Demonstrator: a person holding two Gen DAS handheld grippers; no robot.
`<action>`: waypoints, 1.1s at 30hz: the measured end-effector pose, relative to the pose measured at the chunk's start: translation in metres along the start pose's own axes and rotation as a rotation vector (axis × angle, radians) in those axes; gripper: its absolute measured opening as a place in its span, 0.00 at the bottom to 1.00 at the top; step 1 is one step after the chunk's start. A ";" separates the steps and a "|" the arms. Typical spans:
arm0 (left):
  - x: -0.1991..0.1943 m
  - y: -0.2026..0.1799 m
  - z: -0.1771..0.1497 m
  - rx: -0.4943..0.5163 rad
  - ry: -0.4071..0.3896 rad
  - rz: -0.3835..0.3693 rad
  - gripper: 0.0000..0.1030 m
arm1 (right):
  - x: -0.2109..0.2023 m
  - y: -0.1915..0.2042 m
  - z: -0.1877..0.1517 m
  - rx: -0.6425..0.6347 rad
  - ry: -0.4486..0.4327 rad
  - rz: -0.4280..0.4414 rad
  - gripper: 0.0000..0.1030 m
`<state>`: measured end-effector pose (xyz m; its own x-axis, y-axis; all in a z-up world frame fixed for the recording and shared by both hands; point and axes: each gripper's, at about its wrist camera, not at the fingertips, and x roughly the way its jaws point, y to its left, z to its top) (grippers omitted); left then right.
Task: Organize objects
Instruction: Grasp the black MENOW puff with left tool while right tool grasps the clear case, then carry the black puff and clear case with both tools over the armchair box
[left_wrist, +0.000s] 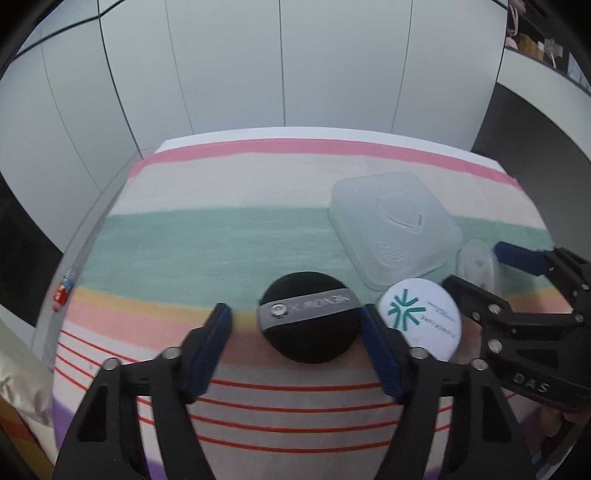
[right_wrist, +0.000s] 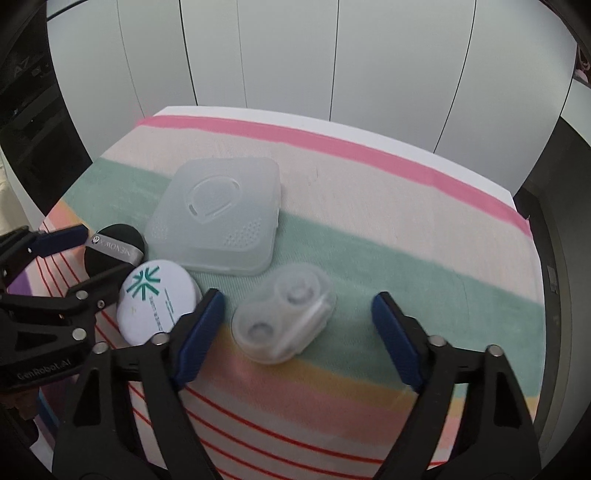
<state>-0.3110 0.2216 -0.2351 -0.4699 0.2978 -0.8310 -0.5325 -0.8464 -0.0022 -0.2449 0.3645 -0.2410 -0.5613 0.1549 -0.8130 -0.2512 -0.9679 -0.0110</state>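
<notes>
A round black puff (left_wrist: 308, 325) with a grey band lies on the striped cloth (left_wrist: 221, 251). My left gripper (left_wrist: 295, 332) straddles it and is open: the right pad is at the puff's edge, the left pad stands clear. Beside the puff lies a white round compact (left_wrist: 421, 317) with a teal logo. In the right wrist view a clear small lens case (right_wrist: 284, 314) lies between the fingers of my right gripper (right_wrist: 297, 317), which is open with gaps on both sides. Both grippers also show in each other's view: the left gripper (right_wrist: 88, 258) and the right gripper (left_wrist: 487, 273).
A frosted square plastic box (right_wrist: 218, 218) lies shut behind the small items, close to the compact (right_wrist: 155, 302) and the puff (right_wrist: 110, 240). White wall panels stand behind the table's far edge. A small red object (left_wrist: 62, 291) sits at the left table edge.
</notes>
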 end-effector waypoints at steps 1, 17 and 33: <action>0.000 -0.001 0.000 -0.002 0.002 -0.010 0.60 | -0.001 0.001 0.000 0.000 -0.005 -0.002 0.67; -0.029 0.001 0.004 -0.004 -0.022 0.010 0.48 | -0.018 0.010 0.002 -0.002 0.006 -0.002 0.52; -0.126 -0.005 0.025 -0.044 -0.061 -0.008 0.48 | -0.105 0.006 0.025 0.050 -0.006 -0.018 0.52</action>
<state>-0.2662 0.1994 -0.1164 -0.5087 0.3301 -0.7952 -0.5057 -0.8620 -0.0343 -0.2075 0.3473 -0.1414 -0.5611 0.1733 -0.8094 -0.2998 -0.9540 0.0035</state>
